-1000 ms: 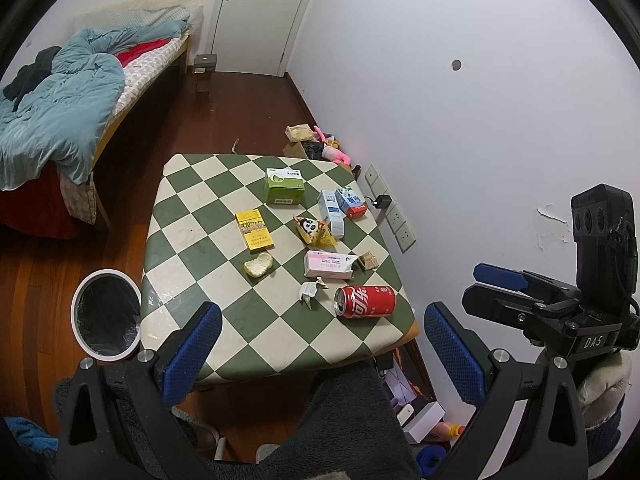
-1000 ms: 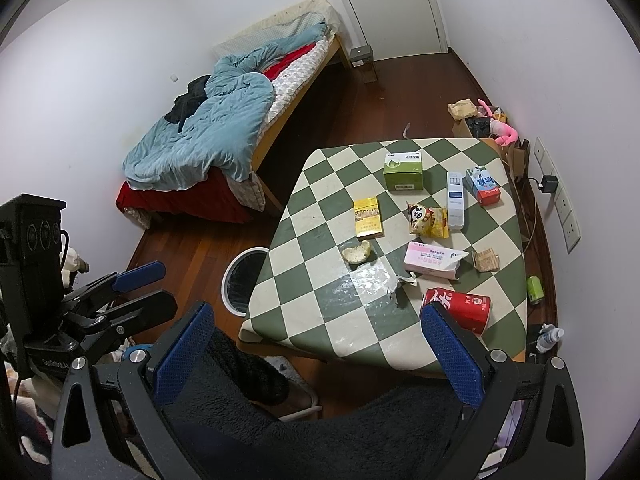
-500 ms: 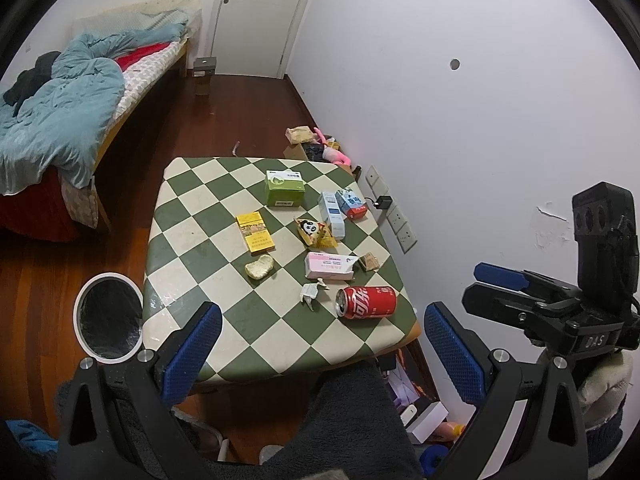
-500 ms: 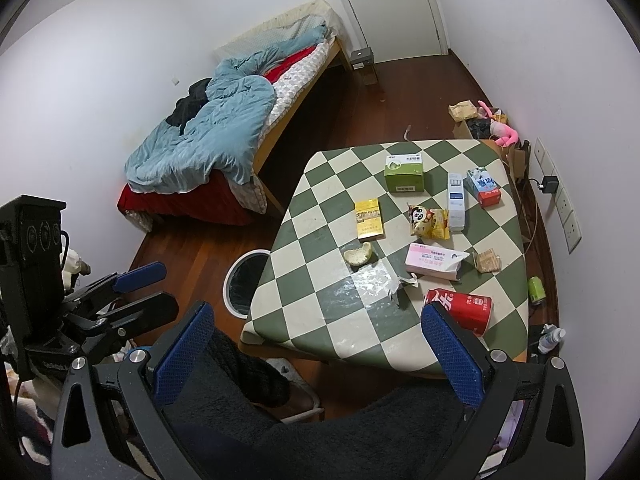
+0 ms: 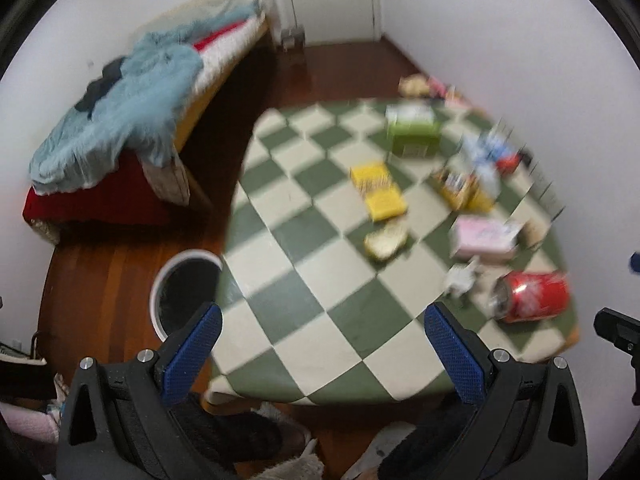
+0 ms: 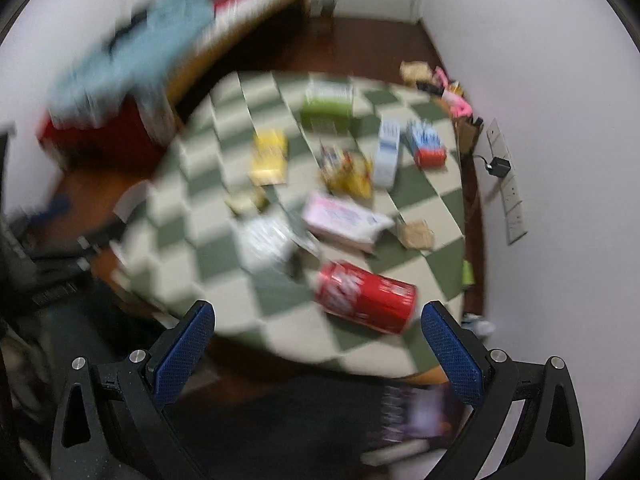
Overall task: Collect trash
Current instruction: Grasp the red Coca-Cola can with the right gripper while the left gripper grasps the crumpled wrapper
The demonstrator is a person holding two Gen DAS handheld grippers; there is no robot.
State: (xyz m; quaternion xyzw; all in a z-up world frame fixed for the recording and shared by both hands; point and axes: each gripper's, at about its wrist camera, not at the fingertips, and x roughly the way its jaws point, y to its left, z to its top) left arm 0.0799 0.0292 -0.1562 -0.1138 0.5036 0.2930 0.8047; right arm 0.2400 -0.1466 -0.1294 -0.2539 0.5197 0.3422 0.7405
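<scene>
Both grippers' fingers spread, empty, red can (image 6: 366, 297) near table (image 5: 304, 304) edge

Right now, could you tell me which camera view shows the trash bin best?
The left wrist view: the trash bin shows its white rim and dark inside beside the table. In the right wrist view only a blurred sliver of rim appears.

black grippers (image 5: 318, 350) (blue textured pads (image 5: 190, 354)), silver screws
</scene>
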